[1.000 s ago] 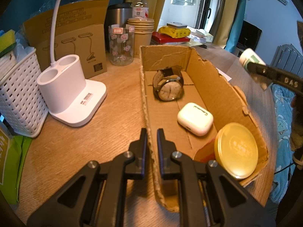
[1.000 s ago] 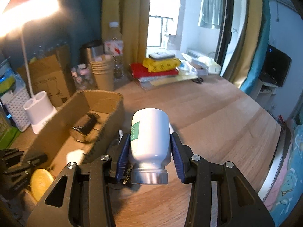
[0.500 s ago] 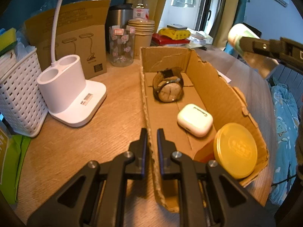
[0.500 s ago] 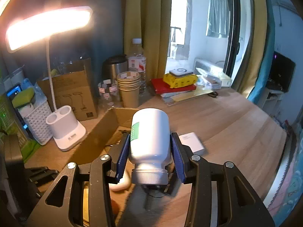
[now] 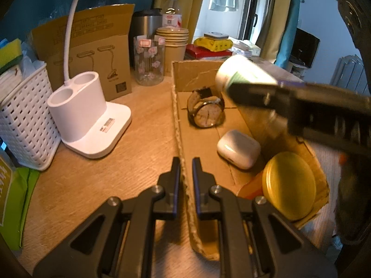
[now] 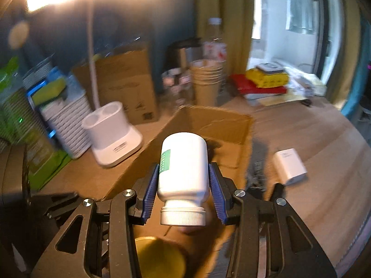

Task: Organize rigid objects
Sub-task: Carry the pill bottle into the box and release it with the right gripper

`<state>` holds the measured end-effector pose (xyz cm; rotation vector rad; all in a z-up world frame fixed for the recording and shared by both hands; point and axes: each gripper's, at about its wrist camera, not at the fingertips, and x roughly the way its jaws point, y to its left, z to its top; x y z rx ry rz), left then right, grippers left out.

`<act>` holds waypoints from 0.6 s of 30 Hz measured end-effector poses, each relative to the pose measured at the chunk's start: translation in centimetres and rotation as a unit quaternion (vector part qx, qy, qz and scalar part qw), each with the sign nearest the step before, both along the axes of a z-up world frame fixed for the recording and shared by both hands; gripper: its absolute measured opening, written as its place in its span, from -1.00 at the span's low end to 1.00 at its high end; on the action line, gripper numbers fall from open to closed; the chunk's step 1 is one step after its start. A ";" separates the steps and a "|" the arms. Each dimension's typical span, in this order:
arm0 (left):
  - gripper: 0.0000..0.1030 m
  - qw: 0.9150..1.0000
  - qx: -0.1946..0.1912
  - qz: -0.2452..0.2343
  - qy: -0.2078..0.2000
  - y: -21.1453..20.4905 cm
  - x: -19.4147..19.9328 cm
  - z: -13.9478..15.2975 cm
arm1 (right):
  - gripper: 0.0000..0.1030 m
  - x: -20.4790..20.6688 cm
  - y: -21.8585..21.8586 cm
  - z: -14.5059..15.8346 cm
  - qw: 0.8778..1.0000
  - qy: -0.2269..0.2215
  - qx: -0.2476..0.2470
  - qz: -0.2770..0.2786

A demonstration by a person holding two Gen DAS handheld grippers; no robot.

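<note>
- The right claw (image 6: 183,185) grips a white pill bottle (image 6: 184,164) between its blue pads, cap toward the camera, held above the open cardboard box (image 5: 178,120).
- The left claw (image 5: 185,180) is pinched narrow on the box's left wall, near its front corner.
- Inside the box lie a wristwatch (image 5: 206,113), a white earbud case (image 5: 238,148) and a yellow round tin (image 5: 289,185).
- A white lamp base (image 5: 90,120) stands on the worktop (image 5: 139,162) left of the box.

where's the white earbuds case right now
In the left wrist view the white earbuds case lies on the floor of the cardboard box, right of centre, between the wristwatch behind it and the yellow round tin in front.
</note>
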<state>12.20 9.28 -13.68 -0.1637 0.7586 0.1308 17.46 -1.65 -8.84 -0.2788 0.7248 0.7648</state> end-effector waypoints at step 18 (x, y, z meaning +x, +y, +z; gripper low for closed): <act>-0.79 1.000 0.003 0.003 0.000 -0.2 -0.2 0.1 | -0.12 0.9 0.8 -1.7 0.997 0.074 0.017 0.017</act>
